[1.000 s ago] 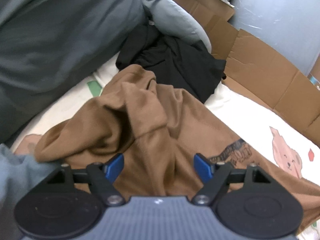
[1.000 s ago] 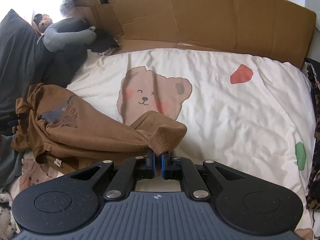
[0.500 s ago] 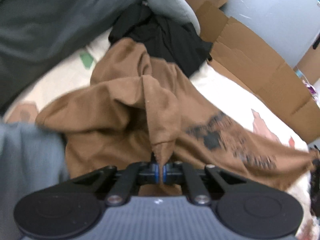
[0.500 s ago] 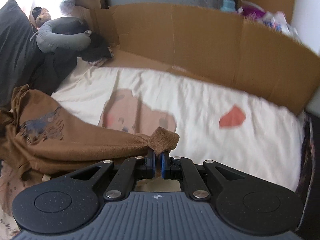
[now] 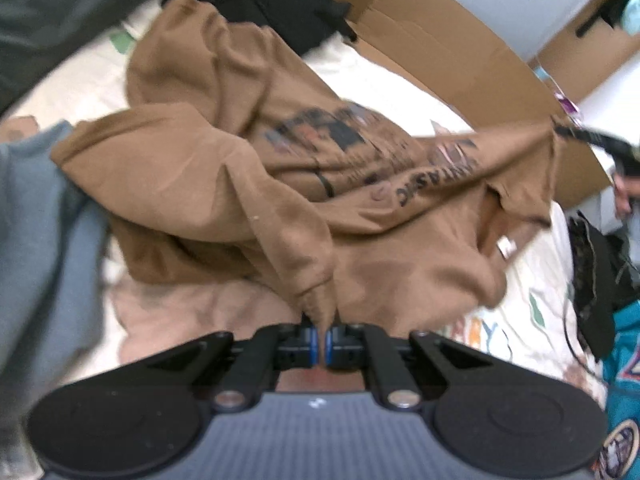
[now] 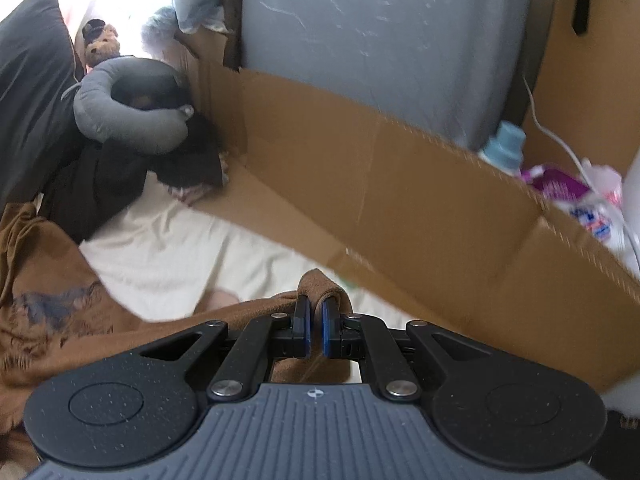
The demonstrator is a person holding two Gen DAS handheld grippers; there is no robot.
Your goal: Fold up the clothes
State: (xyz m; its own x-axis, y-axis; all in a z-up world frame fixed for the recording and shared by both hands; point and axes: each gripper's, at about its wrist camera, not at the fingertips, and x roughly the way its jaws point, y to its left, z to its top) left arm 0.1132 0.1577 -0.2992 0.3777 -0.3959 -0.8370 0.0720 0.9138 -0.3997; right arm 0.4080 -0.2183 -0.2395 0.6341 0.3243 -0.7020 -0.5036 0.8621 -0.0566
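Observation:
A brown sweatshirt [image 5: 248, 184] with a dark printed graphic is stretched across the bed between both grippers. My left gripper [image 5: 321, 340] is shut on a pinched fold of its brown cloth at the near edge. In the left wrist view the far corner of the sweatshirt rises to the right gripper [image 5: 576, 134] at the upper right. In the right wrist view my right gripper [image 6: 315, 330] is shut on a fuzzy brown cuff or hem, and the rest of the brown sweatshirt [image 6: 52, 304] trails away to the left over the cream sheet [image 6: 168, 256].
Cardboard panels [image 6: 400, 200] wall the far side of the bed. A black garment [image 5: 260, 4], a grey neck pillow [image 6: 120, 120] and a dark pillow [image 6: 28, 80] lie at the head. A grey-blue garment [image 5: 36, 240] lies left, a teal garment [image 5: 624, 364] at the right.
My left gripper closed on a fold of the sweatshirt and pulled back. My right gripper rose and swung toward the cardboard with its corner, stretching the sweatshirt so the print shows.

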